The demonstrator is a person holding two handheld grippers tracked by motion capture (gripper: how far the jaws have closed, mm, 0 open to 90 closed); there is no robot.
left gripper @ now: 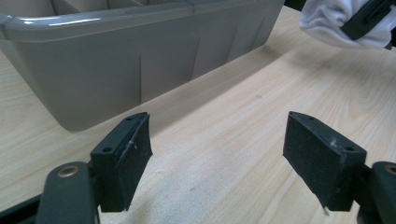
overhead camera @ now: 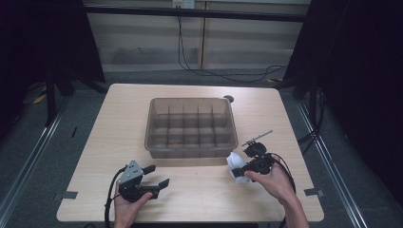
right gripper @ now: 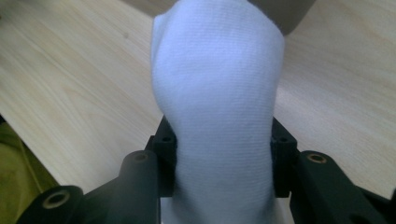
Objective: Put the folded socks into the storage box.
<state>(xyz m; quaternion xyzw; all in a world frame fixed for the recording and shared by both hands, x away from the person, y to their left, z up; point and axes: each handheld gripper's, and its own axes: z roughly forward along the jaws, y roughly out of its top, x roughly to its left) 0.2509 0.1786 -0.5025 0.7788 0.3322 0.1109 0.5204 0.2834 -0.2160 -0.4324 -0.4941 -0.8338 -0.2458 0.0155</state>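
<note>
Right gripper view puts the white rolled sock (right gripper: 217, 93) front and centre, and the right gripper (right gripper: 224, 144) has it pinched firmly, one pad pressing in on each side of the bundle. The sock juts out past the jaw tips, clear of the table (right gripper: 70, 84) beneath it. From the high view, the divided grey bin (overhead camera: 191, 127) sits just ahead of that gripper and a little to its left, and every compartment that can be made out looks empty (the far ones are dim, so that is a best guess). The pick looks done; the carry over the rim and the drop into a cell are what remains. The left gripper (left gripper: 217, 158) waits with its jaws spread wide on nothing, the bin's near wall just ahead of it.
</note>
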